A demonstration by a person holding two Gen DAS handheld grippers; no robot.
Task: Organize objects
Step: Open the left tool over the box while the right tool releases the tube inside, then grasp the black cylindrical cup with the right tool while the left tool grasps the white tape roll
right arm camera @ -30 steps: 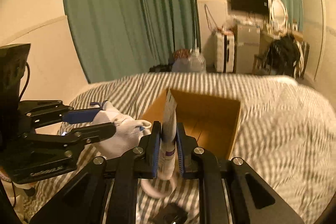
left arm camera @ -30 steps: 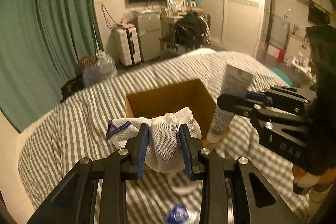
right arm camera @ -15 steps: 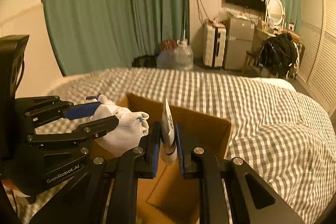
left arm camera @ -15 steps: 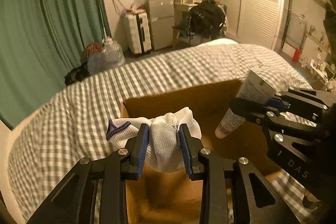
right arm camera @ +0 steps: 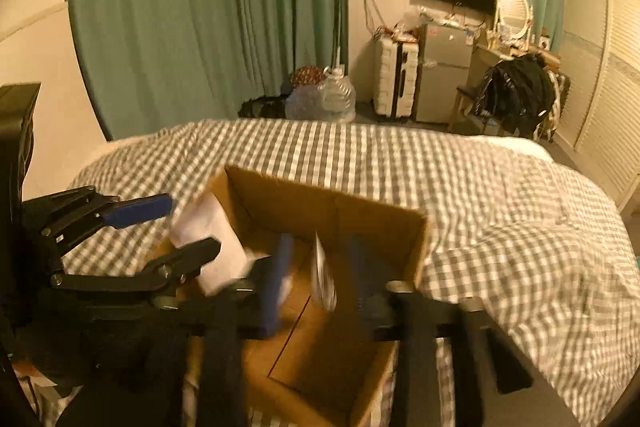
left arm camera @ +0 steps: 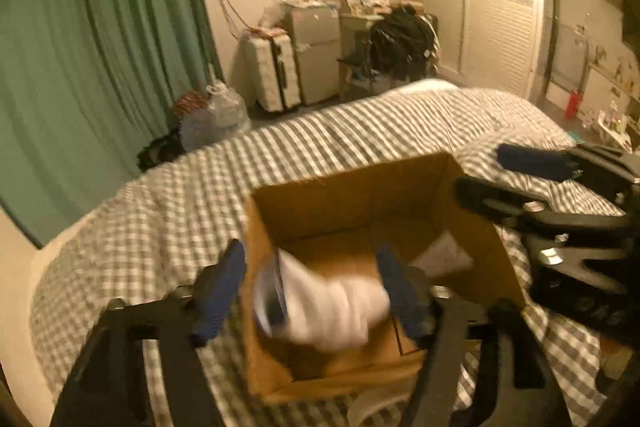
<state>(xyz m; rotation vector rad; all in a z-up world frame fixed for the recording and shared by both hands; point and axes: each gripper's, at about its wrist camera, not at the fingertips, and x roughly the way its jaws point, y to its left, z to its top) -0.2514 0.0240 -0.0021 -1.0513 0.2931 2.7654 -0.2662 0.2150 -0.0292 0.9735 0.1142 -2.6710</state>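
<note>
1. The white glove (left arm camera: 332, 303) had left the left gripper (left arm camera: 312, 287). Half a second earlier it sat pinched between the blue pads; now it was a blurred white bundle falling between them, over the open cardboard box (left arm camera: 472, 247). In the right wrist view it showed as a pale shape (right arm camera: 212, 243) at the box's near-left corner, beside the left gripper's lower finger.
2. The tube (right arm camera: 322, 275) had been let go as well. It hung tilted and blurred in the gap of the right gripper (right arm camera: 316, 283), touching neither pad, above the box floor. In the left wrist view a pale object (left arm camera: 440, 259) lay low in the box's right side, probably the same tube.
3. Both grippers stood wide, with nothing between the pads but the falling things. A moment before, each had been clamped narrow on its load.
4. The box (right arm camera: 332, 207) sat on the checked bedspread (right arm camera: 500, 211), and both grippers hovered right over its mouth, closer in than a second before, when they were short of it.
5. Judged from this, the two items were being dropped into the box together, so this part of the tidying looked nearly complete. Whether they settled flat could not be told through the motion blur.
</note>
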